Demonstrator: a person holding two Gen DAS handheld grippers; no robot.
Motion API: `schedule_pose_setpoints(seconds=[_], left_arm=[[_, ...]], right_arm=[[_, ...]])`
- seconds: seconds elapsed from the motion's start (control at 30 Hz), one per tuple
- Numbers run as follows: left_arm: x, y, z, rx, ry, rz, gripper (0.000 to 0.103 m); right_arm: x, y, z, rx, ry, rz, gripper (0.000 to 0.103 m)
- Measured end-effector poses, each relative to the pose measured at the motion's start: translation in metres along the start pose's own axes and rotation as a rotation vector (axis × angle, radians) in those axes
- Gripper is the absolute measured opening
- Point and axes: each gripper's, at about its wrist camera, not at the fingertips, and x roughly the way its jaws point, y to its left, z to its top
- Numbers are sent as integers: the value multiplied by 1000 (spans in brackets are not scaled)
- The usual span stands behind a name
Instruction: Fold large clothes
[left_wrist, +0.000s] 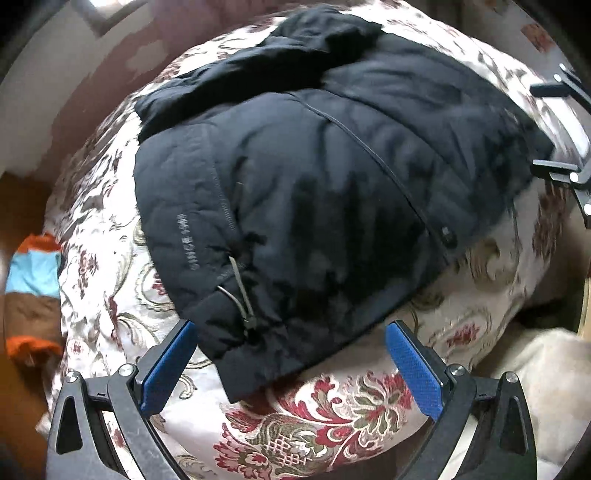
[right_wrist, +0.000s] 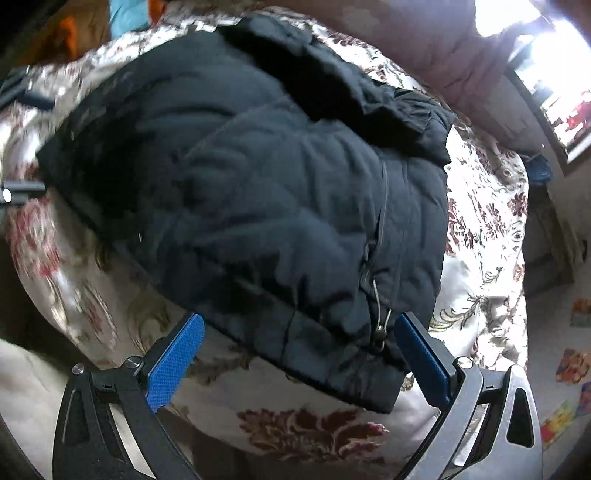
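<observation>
one dark jacket (left_wrist: 295, 177) is laid folded on a floral quilt (left_wrist: 325, 417). its hem is framed by the left gripper (left_wrist: 290, 354), spread wide, nothing grasped. the right gripper (right_wrist: 299, 350) is likewise spread wide over the hem corner, empty. two drawcord toggles (right_wrist: 382, 325) are counted, one per view.

Floral bedspread (left_wrist: 325, 417), possibly striped cloth (left_wrist: 33, 295) beside it.
</observation>
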Motion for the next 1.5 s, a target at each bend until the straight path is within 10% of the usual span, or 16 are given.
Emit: schedule_pose_setpoints(seconds=[0.57, 1.0, 1.5], left_arm=[[23, -55, -19, 149, -28, 69, 103], [51, -75, -18, 248, -17, 184, 103], [37, -59, -12, 203, -50, 127, 103]], right_arm=[[58, 52, -30, -307, 36, -268, 101], [53, 37, -3, -173, -58, -252, 101], [17, -66, 86, 128, 3, 228, 101]])
